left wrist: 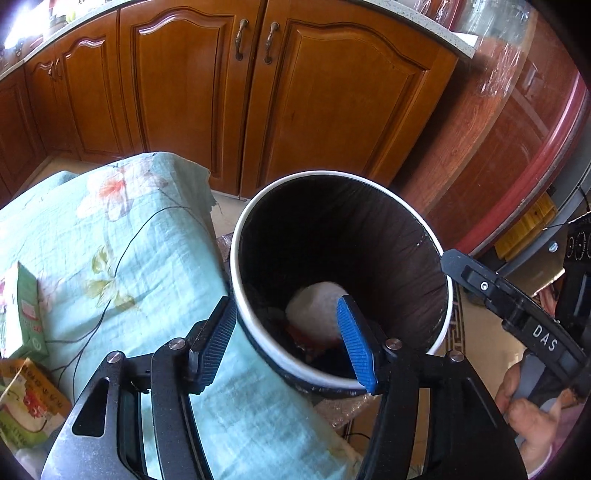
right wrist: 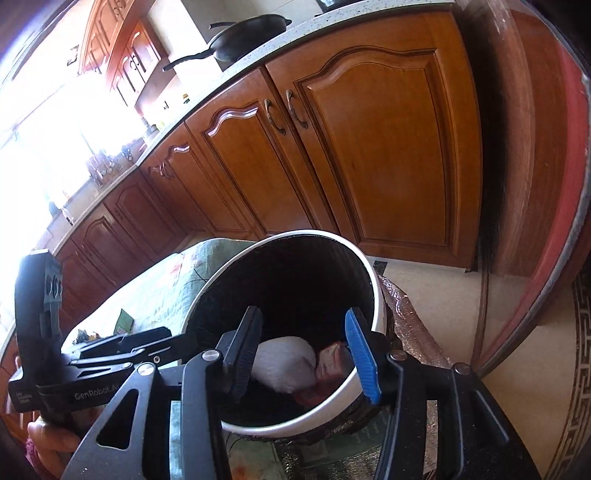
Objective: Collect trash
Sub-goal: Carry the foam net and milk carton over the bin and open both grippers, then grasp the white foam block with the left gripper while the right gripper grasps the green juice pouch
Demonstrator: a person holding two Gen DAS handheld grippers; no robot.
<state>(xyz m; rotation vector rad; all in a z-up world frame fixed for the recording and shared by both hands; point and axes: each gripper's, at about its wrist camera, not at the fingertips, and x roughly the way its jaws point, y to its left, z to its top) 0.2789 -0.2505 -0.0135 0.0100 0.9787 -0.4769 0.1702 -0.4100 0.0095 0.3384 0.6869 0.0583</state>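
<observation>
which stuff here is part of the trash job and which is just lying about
Job:
trash bin
white wad inside it
green packet and printed wrapper on the floral cloth

Lying about:
frying pan
cabinet doors

Wooden kitchen cabinets (left wrist: 258,103) (bright window (right wrist: 44,122))

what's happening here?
A person holds two grippers over a bin beside a cloth-covered table. Left gripper and right gripper are both open and empty above its mouth. A white wad and other trash lie inside. Two cartons remain on the cloth.
</observation>
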